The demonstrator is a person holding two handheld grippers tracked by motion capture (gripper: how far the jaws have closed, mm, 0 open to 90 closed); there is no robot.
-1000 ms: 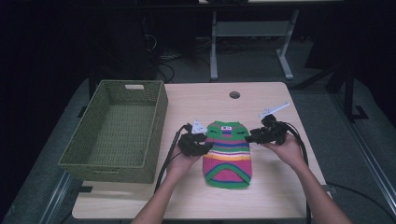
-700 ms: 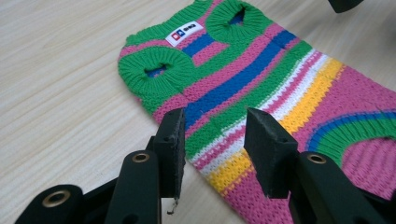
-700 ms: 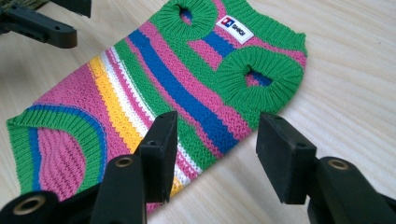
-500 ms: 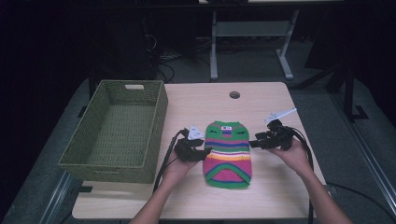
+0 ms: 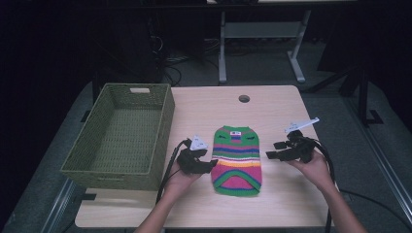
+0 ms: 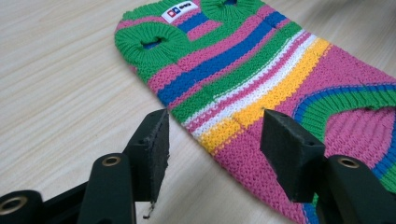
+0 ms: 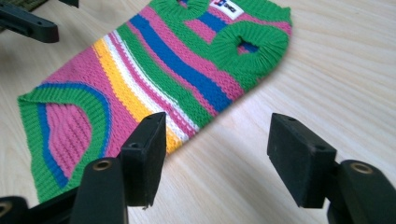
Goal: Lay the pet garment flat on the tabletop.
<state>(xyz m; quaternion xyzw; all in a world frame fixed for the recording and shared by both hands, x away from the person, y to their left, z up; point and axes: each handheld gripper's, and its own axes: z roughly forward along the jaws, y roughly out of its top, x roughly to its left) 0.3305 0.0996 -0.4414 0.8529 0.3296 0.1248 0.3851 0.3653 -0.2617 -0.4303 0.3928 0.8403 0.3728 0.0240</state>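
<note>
A small knitted sweater point(image 5: 237, 160) in green, pink, blue, yellow and white stripes lies flat on the wooden table, neck end away from me. My left gripper point(image 5: 210, 165) sits at its left edge, open. In the left gripper view the jaws point(image 6: 215, 140) straddle the edge of the sweater point(image 6: 261, 79) just above the cloth. My right gripper point(image 5: 272, 152) is open a little to the right of the sweater. In the right gripper view the gripper point(image 7: 217, 149) is over bare table beside the edge of the sweater point(image 7: 177, 60).
An empty green woven basket point(image 5: 111, 177) stands on the left part of the table, close to my left hand. A round cable hole point(image 5: 244, 98) is near the table's far edge. Bare tabletop point(image 5: 282, 116) lies beyond and right of the sweater.
Both grippers have drawn back toward me from the sweater's upper corners; the right one also moved outward to the right. The sweater has stayed in place.
</note>
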